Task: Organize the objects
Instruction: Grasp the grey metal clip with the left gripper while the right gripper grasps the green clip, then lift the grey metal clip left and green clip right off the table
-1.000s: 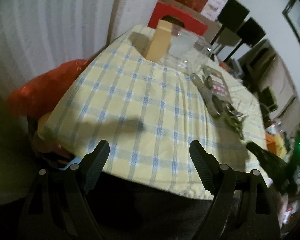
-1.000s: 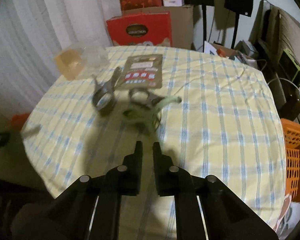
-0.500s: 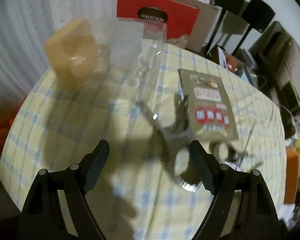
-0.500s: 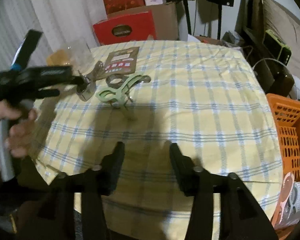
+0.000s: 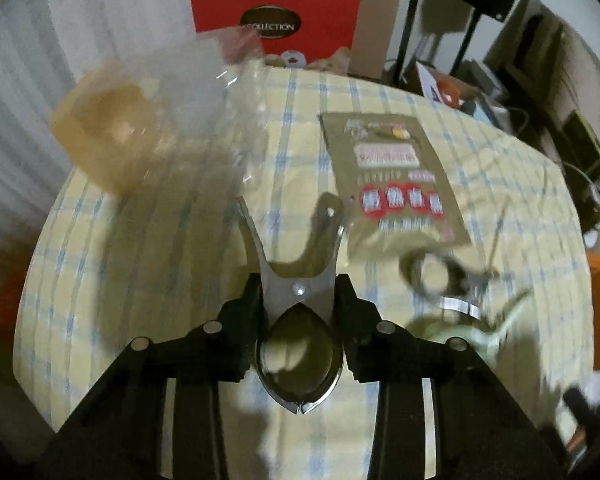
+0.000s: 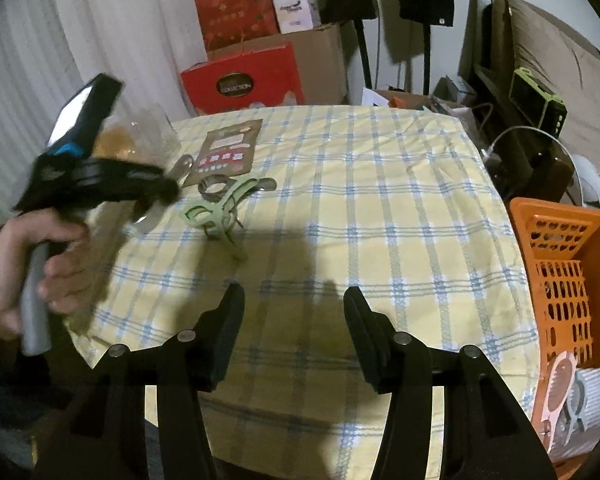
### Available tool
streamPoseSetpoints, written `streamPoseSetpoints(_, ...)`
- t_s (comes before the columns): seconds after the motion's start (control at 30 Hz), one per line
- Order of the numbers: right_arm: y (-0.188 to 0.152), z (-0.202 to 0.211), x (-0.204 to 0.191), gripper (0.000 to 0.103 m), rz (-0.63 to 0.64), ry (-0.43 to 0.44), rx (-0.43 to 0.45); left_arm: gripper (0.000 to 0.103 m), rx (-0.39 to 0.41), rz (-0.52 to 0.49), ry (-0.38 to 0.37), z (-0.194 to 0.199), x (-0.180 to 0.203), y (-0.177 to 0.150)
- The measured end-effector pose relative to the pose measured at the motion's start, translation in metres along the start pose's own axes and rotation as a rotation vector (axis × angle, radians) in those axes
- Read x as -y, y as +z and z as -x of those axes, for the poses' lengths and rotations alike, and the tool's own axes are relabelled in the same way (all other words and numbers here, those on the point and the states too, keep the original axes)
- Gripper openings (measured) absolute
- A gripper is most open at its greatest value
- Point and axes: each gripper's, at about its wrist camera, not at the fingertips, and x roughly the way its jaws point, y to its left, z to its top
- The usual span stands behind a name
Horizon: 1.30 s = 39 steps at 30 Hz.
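Now the left hand-held gripper (image 5: 300, 312), jaws just closing, pinches the steel clamp (image 5: 298, 300) at its pivot.

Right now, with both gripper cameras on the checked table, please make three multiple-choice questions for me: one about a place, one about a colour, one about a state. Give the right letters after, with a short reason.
1. Where is the brown card packet?
A. flat on the checked tablecloth
B. inside the orange basket
C. on the floor

2. What colour is the basket beside the table?
A. blue
B. orange
C. white

3. What state is the right gripper in?
A. shut on a clip
B. shut on the packet
C. open, with nothing between its fingers

Answers:
1 A: the packet lies flat on the cloth, beyond the metal clip.
2 B: the slotted basket at the table's edge is orange.
3 C: bare cloth shows between its spread fingers, while the left gripper has just closed onto the metal clip.
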Motion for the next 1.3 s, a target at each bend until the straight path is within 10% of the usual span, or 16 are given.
streamPoseSetpoints(0.4,0.034,-0.058,-0.055,0.061,0.244,0.003,-0.033,0.033,0.024,0.055,0.016,0.027,-0.061,-0.042)
streamPoseSetpoints(0.6,0.034,-0.076,-0.080,0.012,0.265,-0.021,-0.081,0.033,0.034,0.069,-0.031,0.030,-0.078,-0.049)
streamPoseSetpoints(0.8,0.022,-0.061,-0.086,0.008,0.123,0.075,-0.117,0.033,0.053,0.079,-0.051,0.030,-0.082,-0.050)
streamPoseSetpoints(0.9,0.016,-0.044,-0.098,0.015,0.153,0.096,-0.120,0.034,0.059,0.066,-0.058,0.030,-0.082,-0.050)
streamPoseSetpoints(1.03,0.020,-0.016,-0.118,0.074,0.304,0.028,-0.038,0.034,0.072,0.044,-0.057,0.031,-0.081,-0.053)
streamPoseSetpoints(1.3,0.057,-0.066,-0.119,0.073,0.374,-0.046,-0.099,0.034,0.083,0.048,-0.077,0.032,-0.085,-0.055)
